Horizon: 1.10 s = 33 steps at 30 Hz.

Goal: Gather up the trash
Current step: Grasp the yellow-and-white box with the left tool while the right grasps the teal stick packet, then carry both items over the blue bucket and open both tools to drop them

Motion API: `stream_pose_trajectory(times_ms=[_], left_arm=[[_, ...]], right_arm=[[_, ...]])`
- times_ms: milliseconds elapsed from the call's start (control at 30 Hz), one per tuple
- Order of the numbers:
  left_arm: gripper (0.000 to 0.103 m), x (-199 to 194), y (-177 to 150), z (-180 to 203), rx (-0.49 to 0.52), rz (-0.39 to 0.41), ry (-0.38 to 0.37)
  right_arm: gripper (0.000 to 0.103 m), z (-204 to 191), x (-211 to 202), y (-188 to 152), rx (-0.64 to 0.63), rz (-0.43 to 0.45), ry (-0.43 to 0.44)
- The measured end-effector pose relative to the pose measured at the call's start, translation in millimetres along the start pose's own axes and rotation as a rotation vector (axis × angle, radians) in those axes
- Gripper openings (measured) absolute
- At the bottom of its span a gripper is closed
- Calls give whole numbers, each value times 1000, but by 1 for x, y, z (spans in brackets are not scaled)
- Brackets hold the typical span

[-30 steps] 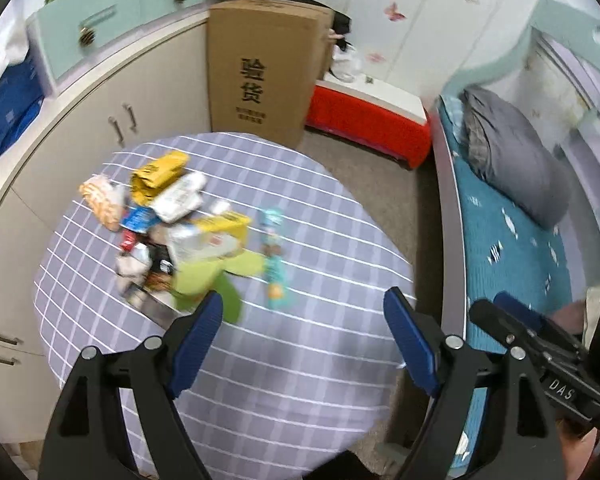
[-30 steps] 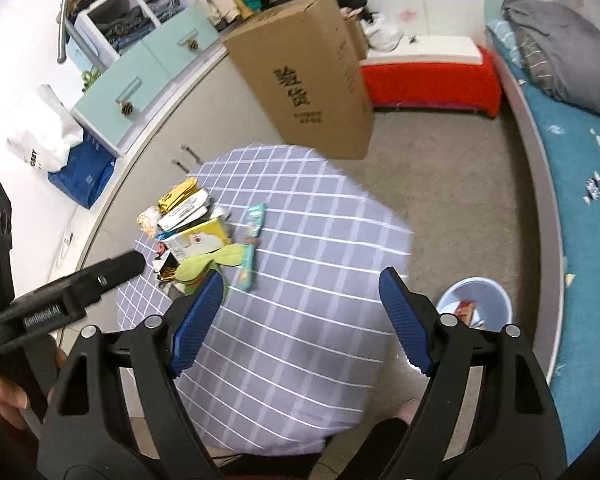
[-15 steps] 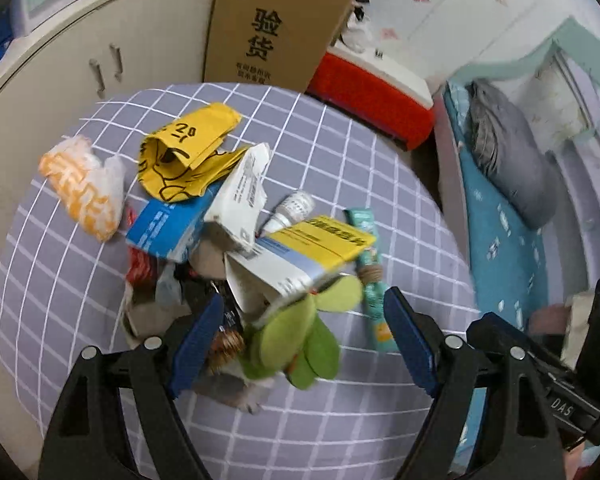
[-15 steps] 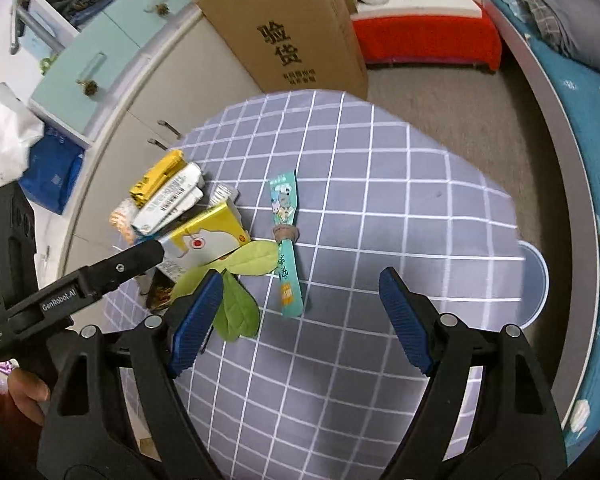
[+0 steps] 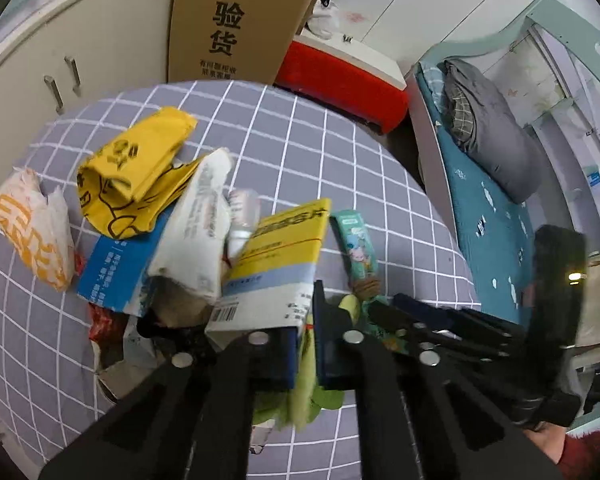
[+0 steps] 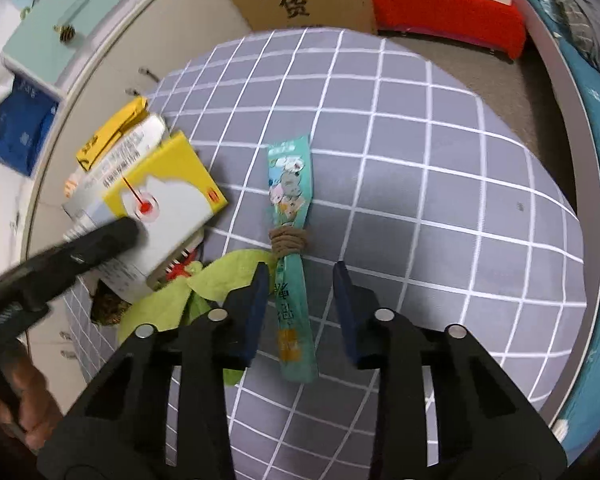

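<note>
Teal wrapper (image 6: 290,240) runs lengthwise from centre frame down between the right gripper (image 6: 298,300) jaws, which have just been closing but clear it. Left gripper (image 5: 306,344), lower centre, has just closed on green leaves (image 5: 304,380) beside it.

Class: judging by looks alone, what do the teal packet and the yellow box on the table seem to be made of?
Teal packet: probably thin glossy plastic film; it is flat, printed and cinched by a brown tie. Yellow box: likely coated cardboard, with crisp edges, flat printed faces and a slight sheen.

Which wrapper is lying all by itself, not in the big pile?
The long teal wrapper with cartoon animals. It lies alone on the checked tablecloth, between the right hand-held gripper's fingers; the others are heaped together.
</note>
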<state>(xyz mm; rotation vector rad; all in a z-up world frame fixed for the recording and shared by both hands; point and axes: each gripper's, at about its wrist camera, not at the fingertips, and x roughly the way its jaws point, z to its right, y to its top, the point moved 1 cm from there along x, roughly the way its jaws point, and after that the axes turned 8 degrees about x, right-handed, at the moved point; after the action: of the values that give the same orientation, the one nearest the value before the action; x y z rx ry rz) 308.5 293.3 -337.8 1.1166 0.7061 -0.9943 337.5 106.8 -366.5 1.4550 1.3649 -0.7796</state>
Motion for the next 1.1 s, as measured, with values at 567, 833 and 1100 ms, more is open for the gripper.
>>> stream_pose_trajectory(times_ms=[567,833,1100], left_arm=[[3,-74,20,114,83,158,74],[3,-62,26,246,226,122,62],[3,-23,14,363,355,61,1]], right_arm=[[12,75,-98,-6,89,59,163],[12,177,-197,-24,186,190,152],[12,284,-256,-58,327,267,89]])
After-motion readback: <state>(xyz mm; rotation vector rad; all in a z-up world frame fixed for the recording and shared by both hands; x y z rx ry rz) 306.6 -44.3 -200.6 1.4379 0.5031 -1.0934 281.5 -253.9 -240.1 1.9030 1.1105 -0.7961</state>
